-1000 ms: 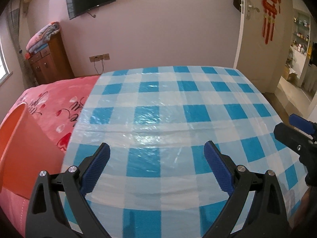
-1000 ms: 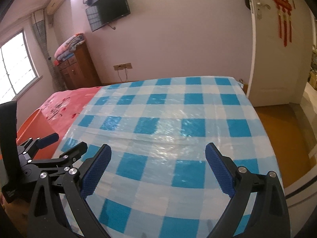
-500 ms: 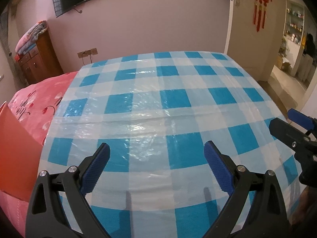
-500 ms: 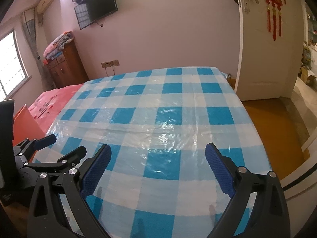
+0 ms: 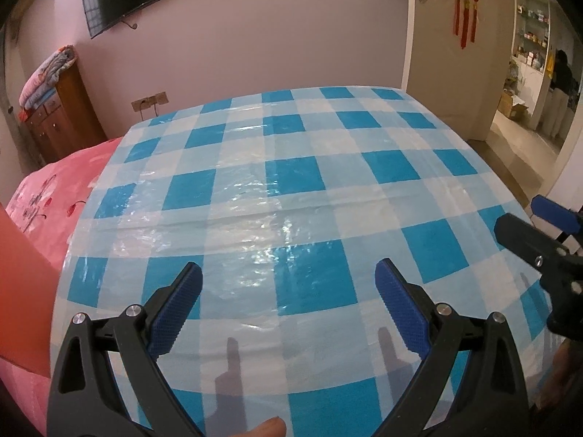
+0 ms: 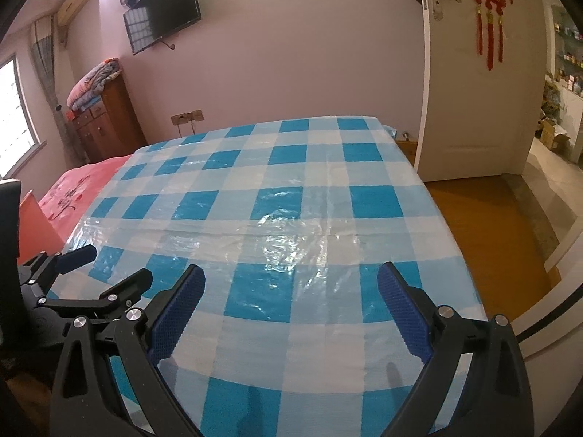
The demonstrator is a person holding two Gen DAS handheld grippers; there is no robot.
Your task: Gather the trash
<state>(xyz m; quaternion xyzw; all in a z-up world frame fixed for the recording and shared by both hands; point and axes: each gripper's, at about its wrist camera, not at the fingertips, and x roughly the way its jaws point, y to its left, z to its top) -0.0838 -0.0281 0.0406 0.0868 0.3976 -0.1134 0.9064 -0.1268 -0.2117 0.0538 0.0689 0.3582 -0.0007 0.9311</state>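
A: Holding both tongs spread wide, are you? Your left tongs hang over the near edge of the bench with nothing between the blue pads.

B: Yes, and your right tongs are spread just as wide and empty, over the same near edge. Each pair shows in the other's view: the right one pokes in at the right side, the left one at the lower left.

A: What lies under them?

B: A blue-and-white checked plastic cloth, glossy and a little wrinkled, covering the whole bench top. Your fingertip peeks in at the bottom of the left view.

A: And the trash?

B: I cannot see any on the cloth from either view. To your left sits a red bin, touching a pink bed cover. Further out stand a wooden cabinet with folded blankets, a wall television, and an open white door.
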